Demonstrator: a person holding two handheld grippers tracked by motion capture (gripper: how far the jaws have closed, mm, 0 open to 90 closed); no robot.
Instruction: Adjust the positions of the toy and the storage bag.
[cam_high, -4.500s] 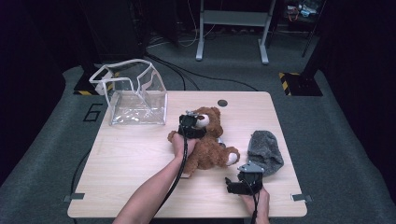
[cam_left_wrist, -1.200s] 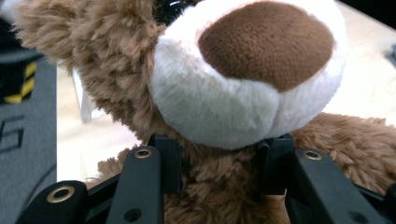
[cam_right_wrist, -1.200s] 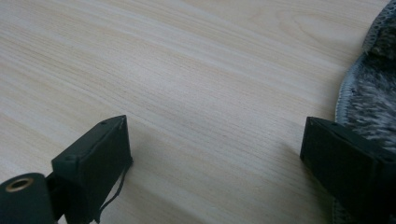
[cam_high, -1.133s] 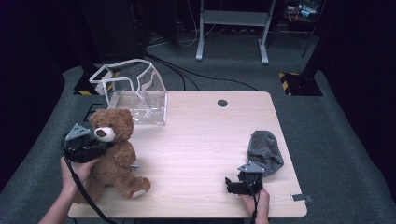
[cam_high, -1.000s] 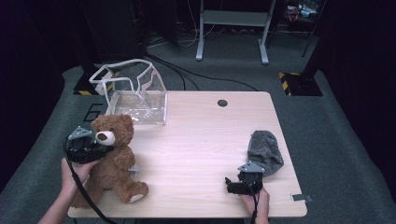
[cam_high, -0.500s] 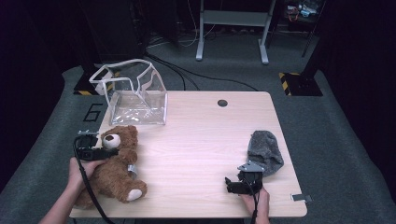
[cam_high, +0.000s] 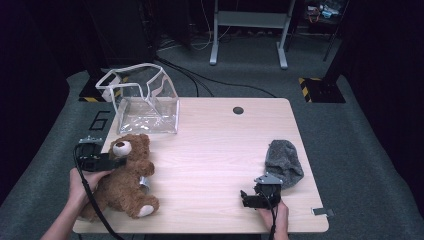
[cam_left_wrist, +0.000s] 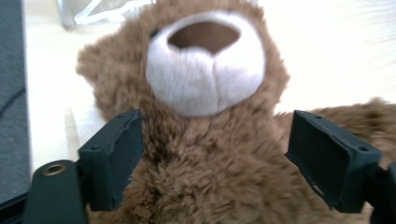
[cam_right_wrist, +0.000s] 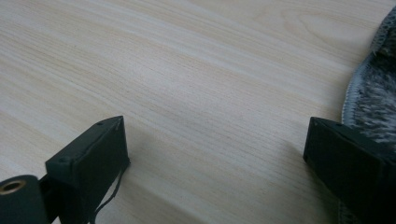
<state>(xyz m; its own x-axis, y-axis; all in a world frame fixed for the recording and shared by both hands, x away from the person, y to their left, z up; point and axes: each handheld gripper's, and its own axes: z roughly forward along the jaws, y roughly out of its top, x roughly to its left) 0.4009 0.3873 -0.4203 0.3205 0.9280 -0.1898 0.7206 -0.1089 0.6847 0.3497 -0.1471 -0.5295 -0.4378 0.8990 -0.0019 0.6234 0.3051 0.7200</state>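
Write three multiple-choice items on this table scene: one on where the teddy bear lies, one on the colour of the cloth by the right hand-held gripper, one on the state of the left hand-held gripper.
1. Where on the table is the teddy bear?
A. near left corner
B. far right corner
C. inside the clear bag

2. What colour is the cloth?
A. red
B. grey
C. yellow

3. How does the left hand-held gripper stand?
A. shut on the cloth
B. shut on the clear bag
C. open, jaws either side of the bear

Answers:
1 A, the bear lies in front of the clear bag, by the person's left hand.
2 B, it is fuzzy grey.
3 C, the left gripper view shows its jaws apart; they have just been opening, the bear between them.
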